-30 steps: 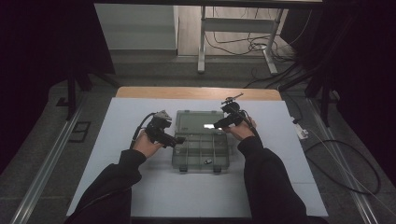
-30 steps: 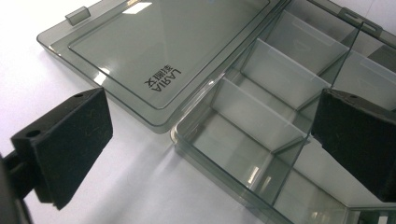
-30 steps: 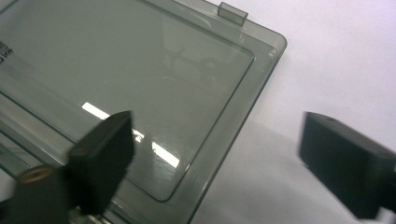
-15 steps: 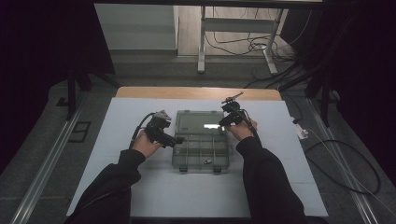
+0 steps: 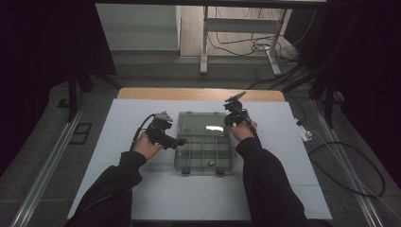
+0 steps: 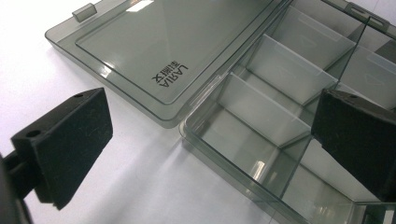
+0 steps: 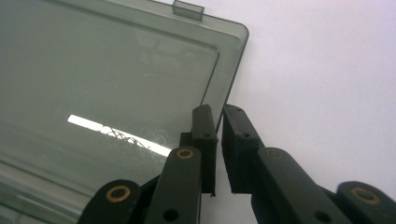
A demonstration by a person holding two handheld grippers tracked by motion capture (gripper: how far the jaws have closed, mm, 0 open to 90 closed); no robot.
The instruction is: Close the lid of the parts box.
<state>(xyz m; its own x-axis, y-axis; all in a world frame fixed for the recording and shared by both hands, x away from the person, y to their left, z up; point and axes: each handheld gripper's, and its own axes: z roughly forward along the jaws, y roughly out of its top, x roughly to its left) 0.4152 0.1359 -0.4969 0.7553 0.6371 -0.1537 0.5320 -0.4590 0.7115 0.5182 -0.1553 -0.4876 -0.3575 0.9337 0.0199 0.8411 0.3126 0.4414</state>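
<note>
Right hand-held gripper (image 7: 218,149): jaws just closed, nipping the right edge of the flat-open box lid (image 7: 112,93). Left hand-held gripper (image 6: 210,154): jaws wide, straddling the compartment tray's (image 6: 280,116) corner, nothing held.

Black sleeves cover both forearms; each black gripper (image 5: 179,141) has brass-coloured pivot screws and a trailing cable.

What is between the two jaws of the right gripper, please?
In the right gripper view, the side edge of the open lid of the clear box sits between the jaws of the right gripper. The jaws have just been closing on it.
</note>
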